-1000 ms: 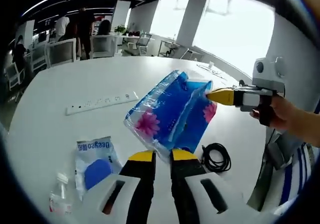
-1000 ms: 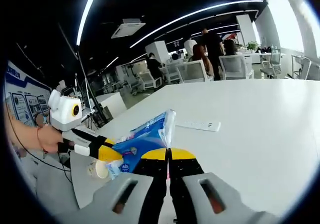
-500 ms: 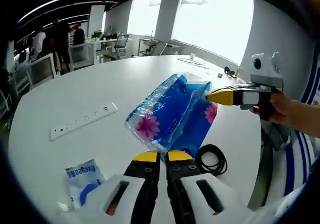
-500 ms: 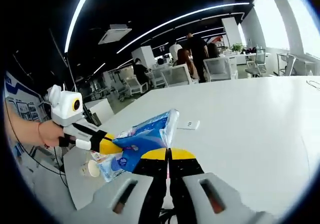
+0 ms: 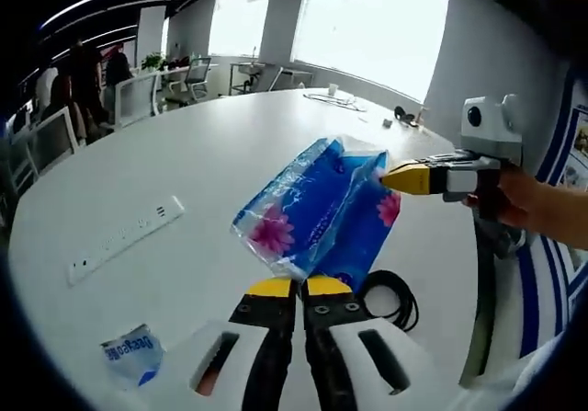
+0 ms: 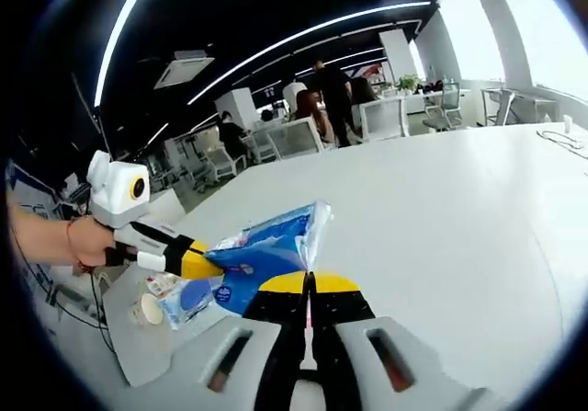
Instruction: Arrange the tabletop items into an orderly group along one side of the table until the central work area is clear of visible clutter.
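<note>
Both views close above white table, facing each other across shared tissue pack.

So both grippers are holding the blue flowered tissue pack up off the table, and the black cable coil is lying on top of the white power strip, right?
Not quite. In the left gripper view the black cable coil lies on the bare table, well apart from the white power strip. The rest holds: left gripper and right gripper hold the blue flowered tissue pack raised.
</note>
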Action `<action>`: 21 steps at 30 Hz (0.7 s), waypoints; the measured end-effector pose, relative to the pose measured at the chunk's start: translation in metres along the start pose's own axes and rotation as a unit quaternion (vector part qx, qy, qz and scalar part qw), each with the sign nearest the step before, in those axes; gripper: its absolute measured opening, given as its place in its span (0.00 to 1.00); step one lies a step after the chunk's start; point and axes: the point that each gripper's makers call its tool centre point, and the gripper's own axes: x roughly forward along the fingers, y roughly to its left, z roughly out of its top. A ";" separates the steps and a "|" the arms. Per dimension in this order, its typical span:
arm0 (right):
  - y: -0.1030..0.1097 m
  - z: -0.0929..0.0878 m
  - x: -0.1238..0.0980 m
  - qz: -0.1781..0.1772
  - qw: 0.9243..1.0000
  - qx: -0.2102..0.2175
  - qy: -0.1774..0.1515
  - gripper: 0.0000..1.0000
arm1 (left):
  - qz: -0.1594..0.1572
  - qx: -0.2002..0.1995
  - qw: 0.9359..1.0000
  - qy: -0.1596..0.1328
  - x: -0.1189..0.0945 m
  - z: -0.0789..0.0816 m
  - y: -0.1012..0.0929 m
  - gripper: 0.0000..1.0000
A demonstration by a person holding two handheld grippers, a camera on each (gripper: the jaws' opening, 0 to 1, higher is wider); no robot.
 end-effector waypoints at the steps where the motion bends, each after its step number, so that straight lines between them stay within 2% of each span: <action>1: -0.003 -0.003 0.000 -0.003 1.000 0.004 0.001 0.00 | -0.001 0.003 1.000 0.004 0.004 -0.001 0.000 0.00; 6: -0.023 -0.020 0.002 -0.025 0.999 0.022 0.008 0.00 | -0.010 0.007 1.000 0.020 0.027 -0.008 -0.002 0.00; 14: -0.048 -0.050 0.010 -0.045 0.998 0.039 0.029 0.00 | -0.021 0.007 0.998 0.054 0.063 -0.029 -0.003 0.00; 21: -0.062 -0.073 0.020 -0.051 0.996 0.052 0.047 0.00 | -0.024 0.004 0.997 0.078 0.082 -0.047 0.000 0.00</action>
